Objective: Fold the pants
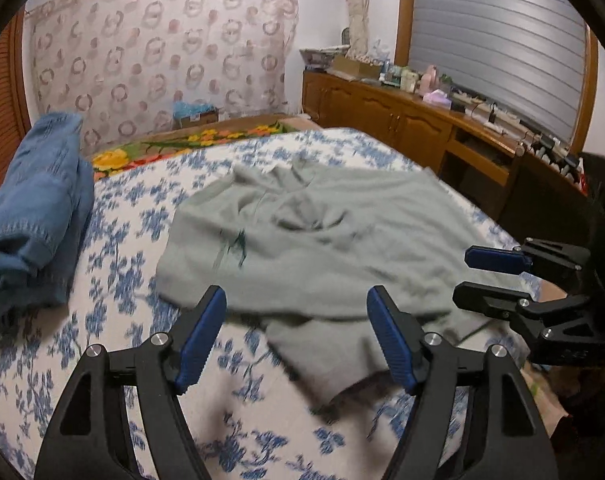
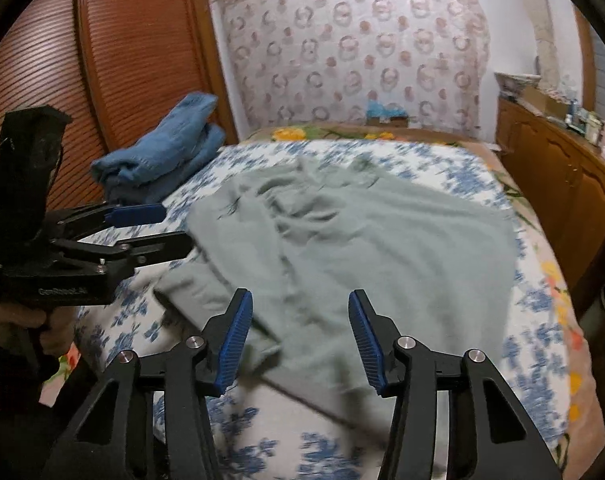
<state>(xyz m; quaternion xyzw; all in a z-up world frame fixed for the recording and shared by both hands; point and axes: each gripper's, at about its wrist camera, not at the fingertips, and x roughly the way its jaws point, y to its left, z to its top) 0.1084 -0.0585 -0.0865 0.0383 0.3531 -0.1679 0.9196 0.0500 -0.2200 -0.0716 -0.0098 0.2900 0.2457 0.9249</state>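
Grey-green pants (image 1: 322, 248) (image 2: 362, 240) lie crumpled and spread on the bed's blue-flowered cover (image 1: 114, 240) (image 2: 442, 164). My left gripper (image 1: 297, 296) hovers open over their near left edge, with nothing between its blue pads; in the right wrist view it (image 2: 177, 225) shows from the side at the left. Over the near middle of the fabric my right gripper (image 2: 299, 296) stands open, its pads apart and holding nothing. In the left wrist view it (image 1: 462, 275) reaches in from the right, above the pants' right edge.
A pile of blue denim (image 1: 34, 208) (image 2: 170, 148) lies on the bed's far left. A wooden sideboard (image 1: 402, 120) (image 2: 550, 160) with clutter runs along the right. Louvred wooden doors (image 2: 102, 60) stand at the left. A hand (image 2: 6, 320) holds the left gripper.
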